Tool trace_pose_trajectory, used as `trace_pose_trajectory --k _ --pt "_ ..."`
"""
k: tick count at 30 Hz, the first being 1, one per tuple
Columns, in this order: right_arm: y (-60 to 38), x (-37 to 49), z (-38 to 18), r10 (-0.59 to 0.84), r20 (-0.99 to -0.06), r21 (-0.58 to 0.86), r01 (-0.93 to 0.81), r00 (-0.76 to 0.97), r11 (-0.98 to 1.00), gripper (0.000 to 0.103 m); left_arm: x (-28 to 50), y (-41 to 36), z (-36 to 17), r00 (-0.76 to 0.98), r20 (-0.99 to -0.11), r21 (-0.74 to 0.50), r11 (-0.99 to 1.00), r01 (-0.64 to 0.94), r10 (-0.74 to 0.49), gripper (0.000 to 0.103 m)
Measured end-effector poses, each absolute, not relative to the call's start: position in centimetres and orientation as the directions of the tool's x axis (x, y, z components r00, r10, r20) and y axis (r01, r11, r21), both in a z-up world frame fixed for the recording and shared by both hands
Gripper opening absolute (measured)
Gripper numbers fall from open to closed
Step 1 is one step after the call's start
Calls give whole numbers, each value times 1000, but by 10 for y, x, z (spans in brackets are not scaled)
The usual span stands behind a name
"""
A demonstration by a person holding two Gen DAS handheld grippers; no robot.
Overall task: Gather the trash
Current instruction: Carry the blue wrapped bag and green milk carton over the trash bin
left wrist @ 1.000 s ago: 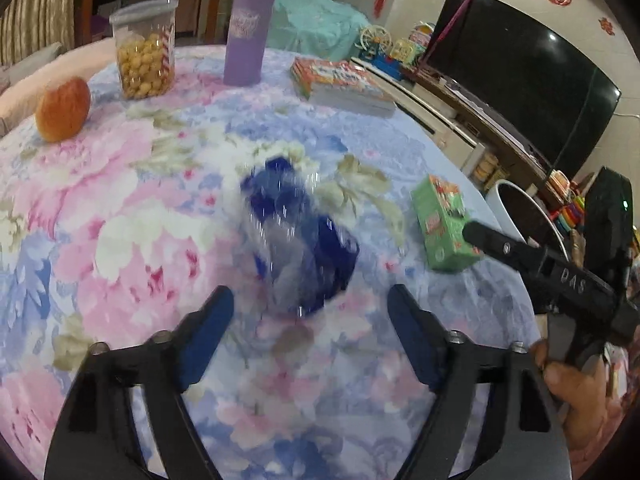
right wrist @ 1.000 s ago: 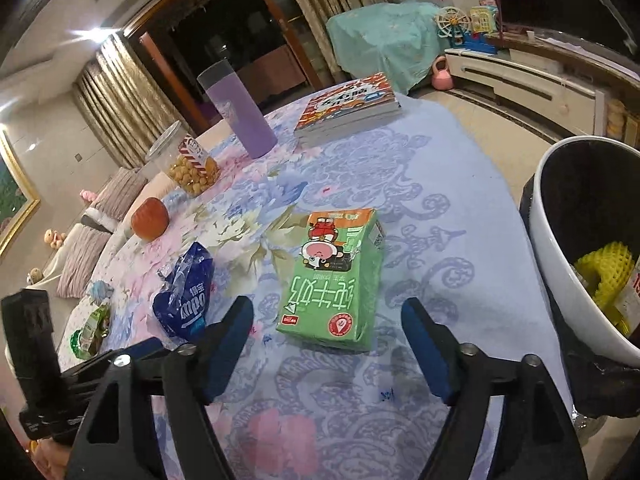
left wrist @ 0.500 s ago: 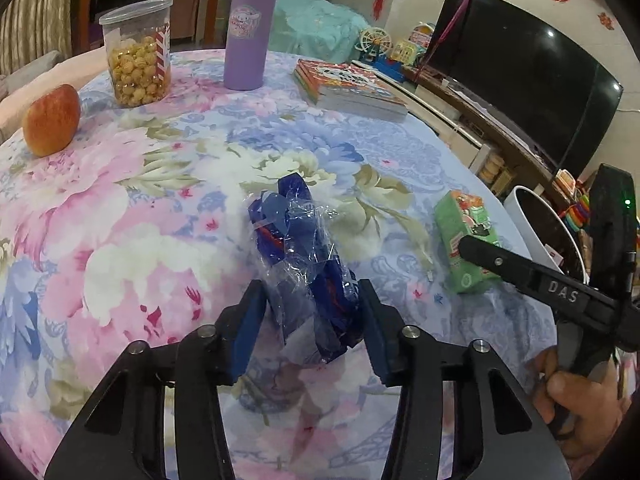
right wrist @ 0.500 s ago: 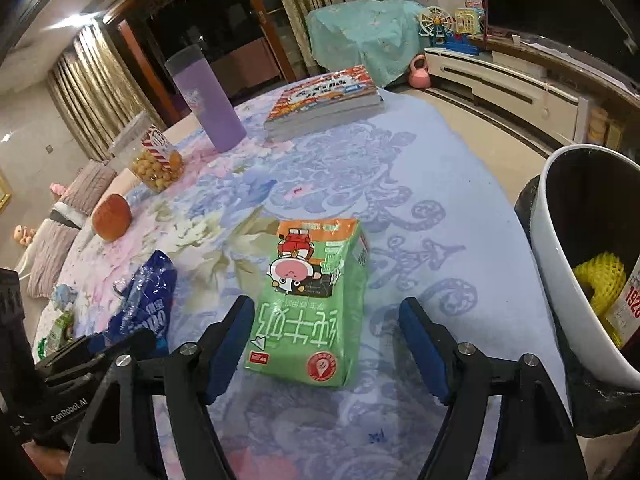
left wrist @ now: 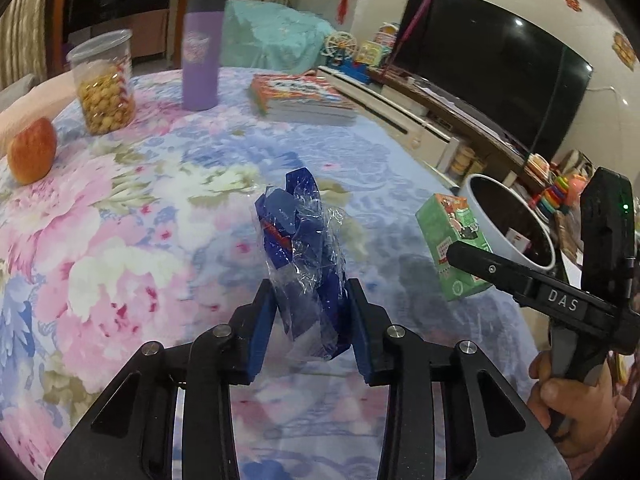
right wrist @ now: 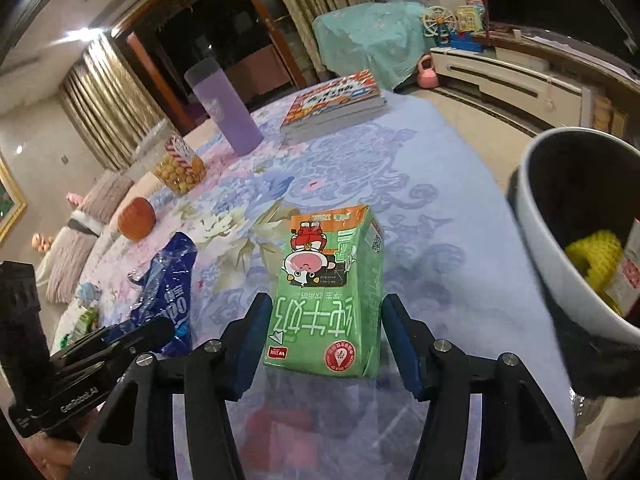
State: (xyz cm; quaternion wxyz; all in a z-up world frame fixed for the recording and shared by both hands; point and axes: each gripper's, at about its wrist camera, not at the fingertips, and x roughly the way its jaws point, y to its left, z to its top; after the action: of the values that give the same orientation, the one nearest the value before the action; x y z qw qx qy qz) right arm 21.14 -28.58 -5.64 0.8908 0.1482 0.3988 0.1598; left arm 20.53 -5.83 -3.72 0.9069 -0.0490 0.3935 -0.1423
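Note:
A crumpled blue-and-clear plastic wrapper (left wrist: 304, 248) stands up from the floral tablecloth (left wrist: 120, 216) between the blue pads of my left gripper (left wrist: 311, 286). Its jaws are closing and the pads press on the wrapper's lower part. A green milk carton (right wrist: 328, 292) lies lengthwise between the pads of my right gripper (right wrist: 327, 300). These jaws are closing too, and both pads touch the carton's sides. The left wrist view shows the carton (left wrist: 448, 236) behind one right finger (left wrist: 492, 268). The wrapper (right wrist: 168, 292) appears at the left of the right wrist view.
A white bin (right wrist: 536, 224) stands off the table's right edge, with a yellow foam net (right wrist: 596, 252) inside. At the far side sit an apple (left wrist: 32, 152), a snack jar (left wrist: 104, 84), a purple tumbler (left wrist: 200, 52) and books (left wrist: 304, 96). More litter (right wrist: 84, 316) lies beyond the table's left edge.
Both grippers moved in and narrowed their jaws. The left pads closed onto the wrapper, which now stands upright. The right pads came in against the carton's sides.

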Motion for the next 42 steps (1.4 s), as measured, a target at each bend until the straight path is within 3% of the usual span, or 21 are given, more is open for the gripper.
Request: trace_pose_trajectory --k 21,42 --pt "-340 163 -25 387 -566 450 -120 727 885 58 195 -129 -22 617 -698 -149 917 371 -363 33" --pt "-390 135 -19 324 -537 470 -43 779 882 58 191 -189 -5 597 -677 -118 864 489 -430 33"
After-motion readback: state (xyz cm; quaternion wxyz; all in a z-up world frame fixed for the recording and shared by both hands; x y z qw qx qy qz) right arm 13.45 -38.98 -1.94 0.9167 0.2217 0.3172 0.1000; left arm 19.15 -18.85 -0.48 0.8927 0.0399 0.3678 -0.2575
